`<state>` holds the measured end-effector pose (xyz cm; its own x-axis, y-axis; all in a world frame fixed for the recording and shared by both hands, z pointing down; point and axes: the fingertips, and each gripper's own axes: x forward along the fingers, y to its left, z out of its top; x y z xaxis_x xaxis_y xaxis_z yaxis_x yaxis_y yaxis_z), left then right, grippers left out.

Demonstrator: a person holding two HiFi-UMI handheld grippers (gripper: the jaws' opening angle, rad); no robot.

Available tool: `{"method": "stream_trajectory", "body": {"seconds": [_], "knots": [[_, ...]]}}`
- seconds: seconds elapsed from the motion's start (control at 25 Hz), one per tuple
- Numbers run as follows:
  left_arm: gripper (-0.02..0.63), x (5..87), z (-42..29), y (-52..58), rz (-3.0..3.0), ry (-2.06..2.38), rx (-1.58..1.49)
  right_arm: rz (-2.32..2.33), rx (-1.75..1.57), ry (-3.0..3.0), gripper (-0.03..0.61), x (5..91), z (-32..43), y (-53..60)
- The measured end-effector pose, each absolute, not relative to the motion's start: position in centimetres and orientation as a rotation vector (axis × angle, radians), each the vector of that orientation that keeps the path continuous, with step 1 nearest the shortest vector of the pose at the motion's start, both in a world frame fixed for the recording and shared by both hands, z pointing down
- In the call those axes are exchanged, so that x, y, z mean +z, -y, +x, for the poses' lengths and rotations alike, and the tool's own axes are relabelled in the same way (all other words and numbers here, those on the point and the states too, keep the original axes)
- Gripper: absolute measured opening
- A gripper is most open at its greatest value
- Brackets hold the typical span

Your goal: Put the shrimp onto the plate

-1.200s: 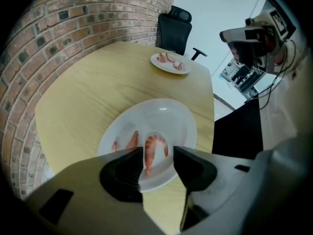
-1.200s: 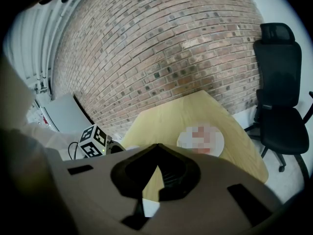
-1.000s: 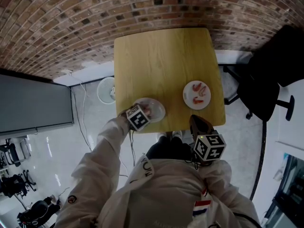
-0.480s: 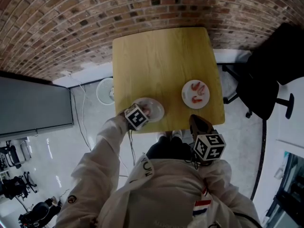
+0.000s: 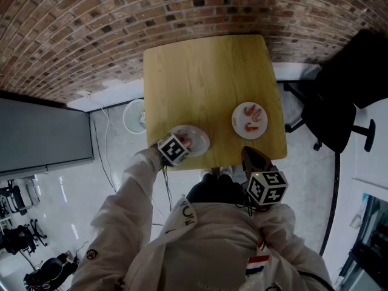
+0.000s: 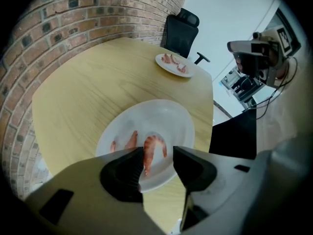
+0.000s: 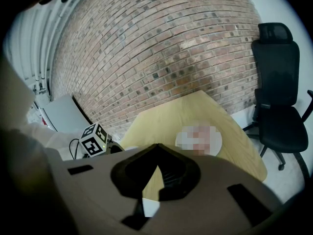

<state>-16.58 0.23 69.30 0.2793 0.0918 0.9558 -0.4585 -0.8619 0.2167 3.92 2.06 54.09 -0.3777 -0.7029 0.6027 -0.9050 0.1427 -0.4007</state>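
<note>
A wooden table [image 5: 206, 77] bears two white plates. My left gripper [image 5: 180, 144] hovers pointing steeply down over the near left plate [image 6: 166, 116], jaws open. Through the gap a pink shrimp [image 6: 150, 150] lies on that plate, untouched by the pads. A second shrimp [image 6: 131, 140] and a small piece [image 6: 113, 146] lie to its left. The right plate [image 5: 250, 120] holds several shrimp [image 6: 173, 61]. My right gripper [image 5: 246, 153] stays by the table's front edge near my body, jaw tips together [image 7: 157, 150], nothing in them.
A black office chair [image 5: 339, 102] stands right of the table. A brick wall [image 7: 161, 43] runs behind it. On the floor at the left are a round white fan [image 5: 134, 115] and a grey cabinet [image 5: 42, 132]. The right plate is blurred over in the right gripper view.
The left gripper's marker cube has rolled slightly over the near plate. The right gripper and both plates have stayed put.
</note>
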Motion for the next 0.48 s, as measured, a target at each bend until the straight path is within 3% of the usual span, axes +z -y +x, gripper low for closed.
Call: {"method": "stream_trajectory", "body": {"seconds": [0.48], "knots": [[0.185,69.45,-16.91,-0.28,2.006,0.404,1.601,1.565,1.084,2.148,0.023,54.26,3.92,-1.92]]}}
